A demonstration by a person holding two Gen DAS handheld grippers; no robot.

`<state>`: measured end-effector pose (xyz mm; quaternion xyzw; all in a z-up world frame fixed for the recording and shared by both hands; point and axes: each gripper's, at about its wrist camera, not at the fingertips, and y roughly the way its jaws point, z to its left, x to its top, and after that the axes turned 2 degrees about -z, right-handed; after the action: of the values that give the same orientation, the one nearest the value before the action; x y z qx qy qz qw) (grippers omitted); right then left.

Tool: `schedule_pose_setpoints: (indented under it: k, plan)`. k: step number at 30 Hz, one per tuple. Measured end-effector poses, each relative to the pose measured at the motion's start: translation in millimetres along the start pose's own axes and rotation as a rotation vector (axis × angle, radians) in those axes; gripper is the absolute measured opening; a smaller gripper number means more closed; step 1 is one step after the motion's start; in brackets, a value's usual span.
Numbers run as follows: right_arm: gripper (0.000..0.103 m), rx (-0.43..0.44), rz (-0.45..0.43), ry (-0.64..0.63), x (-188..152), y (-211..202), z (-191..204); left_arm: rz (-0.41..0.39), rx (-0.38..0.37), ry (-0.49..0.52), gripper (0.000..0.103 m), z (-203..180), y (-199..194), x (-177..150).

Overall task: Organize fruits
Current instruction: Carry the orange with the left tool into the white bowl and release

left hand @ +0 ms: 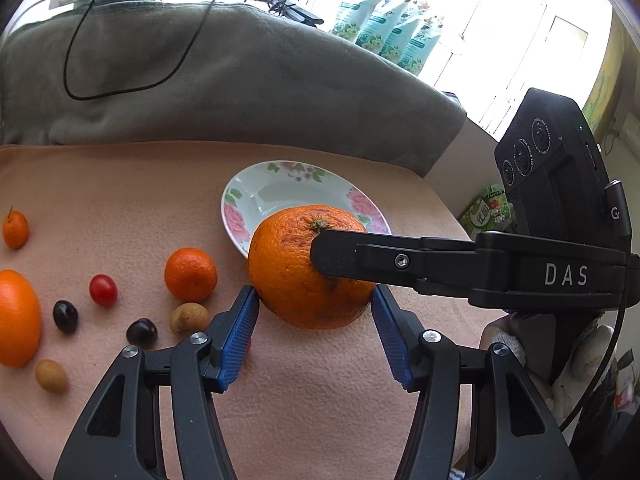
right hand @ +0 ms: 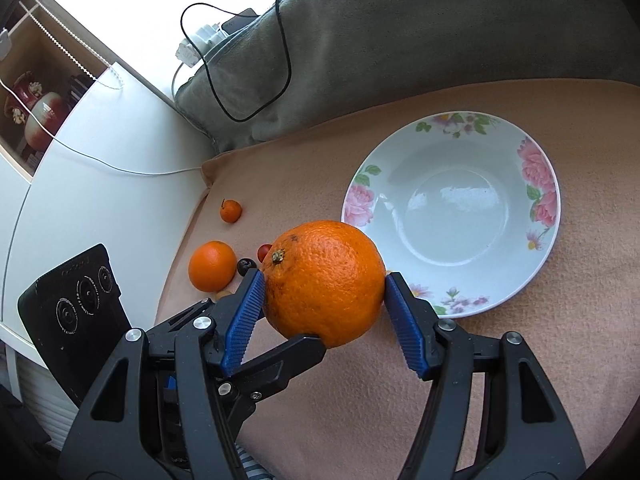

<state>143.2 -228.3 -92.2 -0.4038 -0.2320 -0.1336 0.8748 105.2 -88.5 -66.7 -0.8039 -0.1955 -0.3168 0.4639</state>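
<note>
A: Nearest in the left wrist view is the left gripper (left hand: pixel 316 300), its blue pads touching either side of the big orange (left hand: pixel 308 272), pinching it.

B: And in the right wrist view the right gripper (right hand: pixel 325 290) pinches the same orange (right hand: pixel 324 280) too, pads pressed on both flanks, stem up and to the left.

A: One right finger (left hand: pixel 360 258) crosses the fruit's top in the left view. The orange sits low over the pink cloth (left hand: pixel 300 400), just in front of the plate (left hand: pixel 240 204).

B: Floral plate (right hand: pixel 538 168), yes, nothing in it.

A: Left of the orange: a mandarin (left hand: pixel 191 274), a cherry tomato (left hand: pixel 103 289), two dark cherries (left hand: pixel 65 316), two longans (left hand: pixel 189 318), another orange (left hand: pixel 18 318), and farther off a kumquat (left hand: pixel 15 229).

B: Behind it all, a grey blanket (left hand: pixel 240 80) with a black cable (left hand: pixel 80 96) looped on it.
</note>
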Motion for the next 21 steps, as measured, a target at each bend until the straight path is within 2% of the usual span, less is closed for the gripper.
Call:
schedule_pose_setpoints:
  k: [12, 16, 21]
  plan:
    - [0.065, -0.006, 0.015, 0.095, 16, 6, -38, 0.049, 0.009, 0.009, 0.058, -6, 32, 10]
    - [0.065, -0.07, -0.074, 0.071, 25, -12, -40, 0.028, 0.026, 0.034, 0.057, -9, 28, 14]
    - [0.065, -0.084, -0.145, 0.049, 30, -36, -37, 0.005, 0.048, 0.052, 0.057, -7, 18, 13]
